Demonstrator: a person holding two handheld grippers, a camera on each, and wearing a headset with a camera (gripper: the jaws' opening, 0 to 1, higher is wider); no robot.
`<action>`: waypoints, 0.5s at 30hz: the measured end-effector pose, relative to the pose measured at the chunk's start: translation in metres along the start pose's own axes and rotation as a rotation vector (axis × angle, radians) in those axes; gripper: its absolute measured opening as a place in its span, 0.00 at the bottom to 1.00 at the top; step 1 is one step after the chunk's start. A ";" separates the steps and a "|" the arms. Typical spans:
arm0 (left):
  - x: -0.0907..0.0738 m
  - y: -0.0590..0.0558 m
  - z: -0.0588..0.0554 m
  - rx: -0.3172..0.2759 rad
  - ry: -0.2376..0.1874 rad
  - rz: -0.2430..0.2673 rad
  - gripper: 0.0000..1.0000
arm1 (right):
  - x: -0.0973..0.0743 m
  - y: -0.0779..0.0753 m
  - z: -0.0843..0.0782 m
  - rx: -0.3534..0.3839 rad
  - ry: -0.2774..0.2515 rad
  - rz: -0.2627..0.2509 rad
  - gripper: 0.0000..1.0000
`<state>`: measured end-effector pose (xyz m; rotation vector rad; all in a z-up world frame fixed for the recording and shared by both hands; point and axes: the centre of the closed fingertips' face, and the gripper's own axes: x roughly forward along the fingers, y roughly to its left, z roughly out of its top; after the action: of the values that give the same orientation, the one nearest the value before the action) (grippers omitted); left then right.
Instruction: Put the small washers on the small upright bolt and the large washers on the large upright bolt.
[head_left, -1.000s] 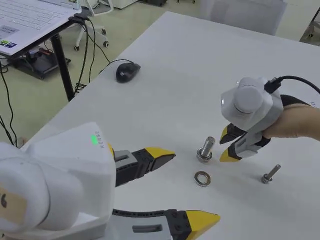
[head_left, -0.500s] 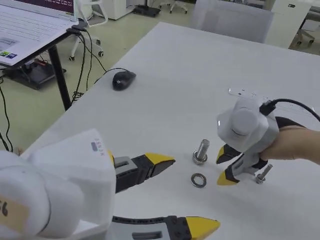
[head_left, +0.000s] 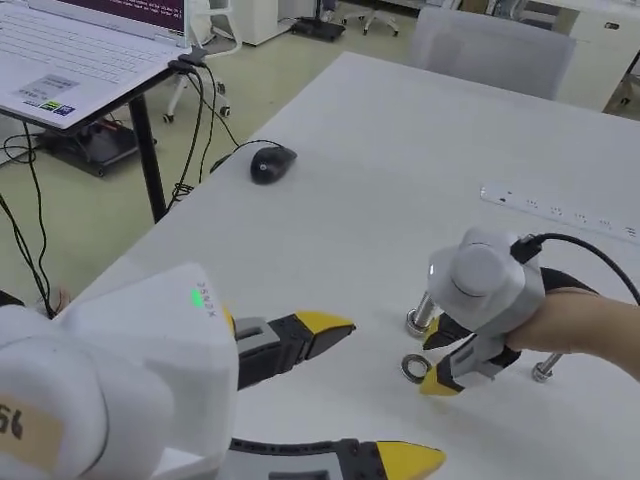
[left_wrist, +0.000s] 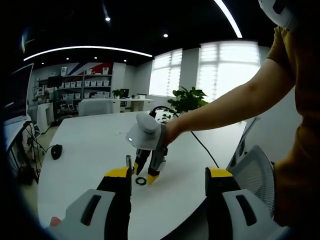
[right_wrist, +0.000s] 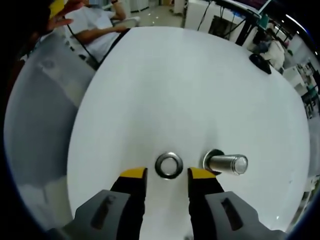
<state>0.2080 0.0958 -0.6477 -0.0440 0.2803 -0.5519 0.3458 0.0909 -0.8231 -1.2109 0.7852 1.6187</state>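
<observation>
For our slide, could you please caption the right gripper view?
Open right gripper poised at a loose washer beside the large upright bolt.

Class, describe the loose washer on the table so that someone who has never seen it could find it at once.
On the white table, look to the right gripper. Just ahead of its yellow fingers lies the washer, beside the large upright bolt. Unlike the bolt, it is a flat metal ring lying loose.
</observation>
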 end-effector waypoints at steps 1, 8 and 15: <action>0.000 0.001 0.000 -0.001 -0.001 0.002 0.59 | 0.001 0.000 0.000 0.006 0.000 0.003 0.34; 0.000 0.005 0.002 -0.005 -0.008 0.010 0.59 | 0.004 0.000 -0.001 0.036 -0.004 0.022 0.36; 0.005 0.005 0.002 -0.007 -0.005 0.001 0.59 | 0.004 -0.001 -0.001 0.039 -0.002 0.029 0.36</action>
<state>0.2152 0.0974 -0.6474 -0.0517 0.2771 -0.5497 0.3464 0.0915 -0.8268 -1.1748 0.8334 1.6205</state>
